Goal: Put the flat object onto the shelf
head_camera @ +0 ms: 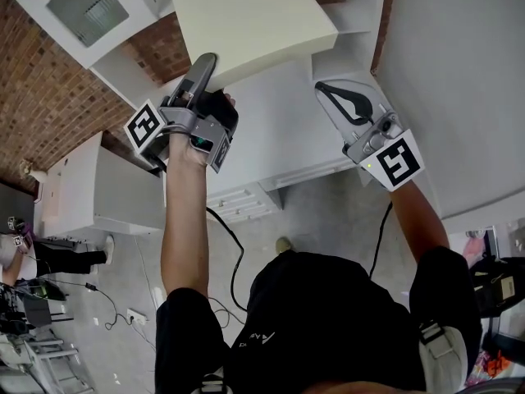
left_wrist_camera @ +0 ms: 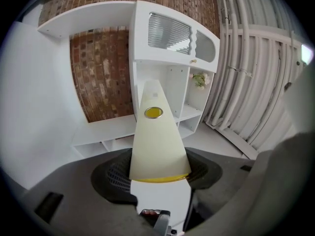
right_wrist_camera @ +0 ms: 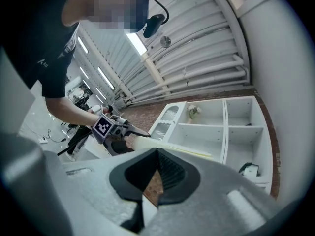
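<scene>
Board (head_camera: pixel 250 23) is up in the air, not yet shelved. Your left tongs (head_camera: pixel 205 72) clamp one end, and the board holds the jaws wide apart. The rest juts out toward the shelf unit (left_wrist_camera: pixel 170 90), clear of it. Your right tongs (head_camera: pixel 328 93) are closed on nothing, off to the board's side.

Done: pickup and lift. Left, by my read: carry in, level the board, slide it onto a shelf, let go.

Edges: the bays sit narrow between white uprights. Flowers (left_wrist_camera: pixel 199 79) fill part of an upper bay, and a small item (right_wrist_camera: pixel 250 169) sits in a lower one. The middle bays look bare. A brick wall (left_wrist_camera: pixel 101 68) flanks the unit. With a one-ended hold, expect the far end to swing near the uprights.
</scene>
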Action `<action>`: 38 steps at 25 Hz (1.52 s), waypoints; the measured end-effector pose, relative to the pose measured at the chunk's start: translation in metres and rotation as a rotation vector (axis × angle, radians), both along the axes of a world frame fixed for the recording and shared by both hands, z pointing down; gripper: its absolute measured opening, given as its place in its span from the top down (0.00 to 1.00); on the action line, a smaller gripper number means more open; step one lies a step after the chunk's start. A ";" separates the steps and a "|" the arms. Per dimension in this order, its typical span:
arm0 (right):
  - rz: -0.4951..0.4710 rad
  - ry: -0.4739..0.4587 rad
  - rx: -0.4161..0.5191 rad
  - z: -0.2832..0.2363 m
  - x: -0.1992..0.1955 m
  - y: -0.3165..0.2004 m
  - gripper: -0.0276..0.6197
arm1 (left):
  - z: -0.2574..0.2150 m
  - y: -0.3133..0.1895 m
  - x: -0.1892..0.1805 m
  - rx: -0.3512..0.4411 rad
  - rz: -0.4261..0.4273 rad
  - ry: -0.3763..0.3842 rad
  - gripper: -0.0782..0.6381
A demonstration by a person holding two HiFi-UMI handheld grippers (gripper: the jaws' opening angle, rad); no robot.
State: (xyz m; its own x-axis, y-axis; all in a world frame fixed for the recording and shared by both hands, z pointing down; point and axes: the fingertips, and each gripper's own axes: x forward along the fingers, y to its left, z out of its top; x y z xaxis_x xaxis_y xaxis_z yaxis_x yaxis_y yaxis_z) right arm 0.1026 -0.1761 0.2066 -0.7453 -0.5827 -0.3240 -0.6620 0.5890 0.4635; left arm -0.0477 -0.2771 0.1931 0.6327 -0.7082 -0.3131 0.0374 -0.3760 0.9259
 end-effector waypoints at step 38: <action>0.500 0.790 0.458 -0.029 -0.102 -0.251 0.43 | -0.031 -0.192 -0.069 -0.087 -0.041 0.026 0.50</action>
State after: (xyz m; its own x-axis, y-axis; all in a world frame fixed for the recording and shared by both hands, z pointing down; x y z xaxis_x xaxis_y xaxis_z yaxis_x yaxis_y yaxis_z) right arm 0.0007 -0.4270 0.1773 -0.5488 -0.8278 -0.1162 -0.1925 -0.0102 0.9812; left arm -0.1166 -0.4696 0.1625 0.5951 -0.7587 -0.2649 0.0479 -0.2956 0.9541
